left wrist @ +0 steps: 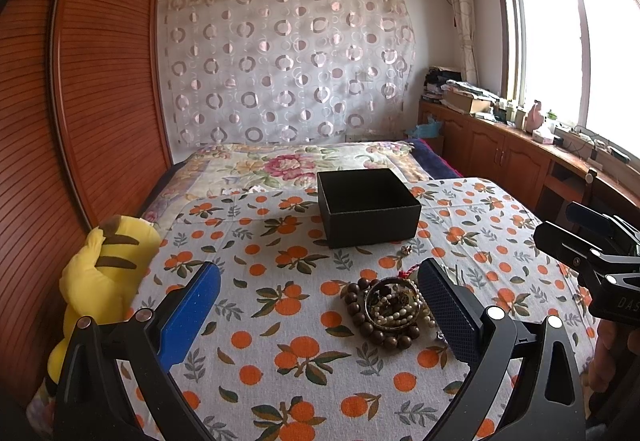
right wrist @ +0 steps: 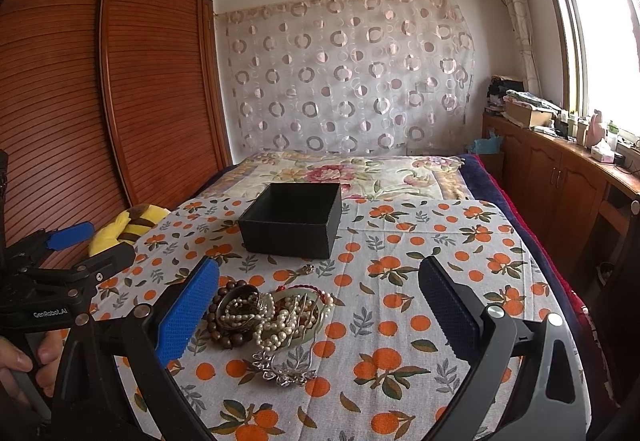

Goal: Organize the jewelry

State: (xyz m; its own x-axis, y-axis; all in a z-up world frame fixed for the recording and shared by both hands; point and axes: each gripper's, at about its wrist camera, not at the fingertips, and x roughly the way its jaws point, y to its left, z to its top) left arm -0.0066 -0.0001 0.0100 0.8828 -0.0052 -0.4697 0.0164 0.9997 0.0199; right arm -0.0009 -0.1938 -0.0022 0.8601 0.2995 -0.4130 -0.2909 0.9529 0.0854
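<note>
Blue and black pads faced each other across a wide gap on both tools: we held the left gripper (left wrist: 320,305) and the right gripper (right wrist: 318,305) spread fully apart, and neither one gripped or touched anything.

Between them lay the jewelry pile (right wrist: 264,315), resting on the orange-print cloth (right wrist: 420,241) toward its near edge. In the left wrist view the pile (left wrist: 390,311) sat just inside the black pad (left wrist: 448,305) on the right of that view, well apart from the blue pad (left wrist: 192,311). In the right wrist view it lay just beside the blue pad (right wrist: 188,311), though we could not tell whether they touched.

We made out a dark wooden bead bracelet (left wrist: 360,315), a metal bangle (right wrist: 236,307), white pearl strands (right wrist: 272,329) and a silver filigree piece (right wrist: 284,371) lying nearest us. A small ring-like trinket (right wrist: 307,269) sat apart, between the pile and the box.

The open black box (left wrist: 368,207) stood farther back, near the middle of the cloth's far edge. A yellow plush toy (left wrist: 100,281) lay off the cloth's left edge, against the wooden wardrobe (left wrist: 80,101).
</note>
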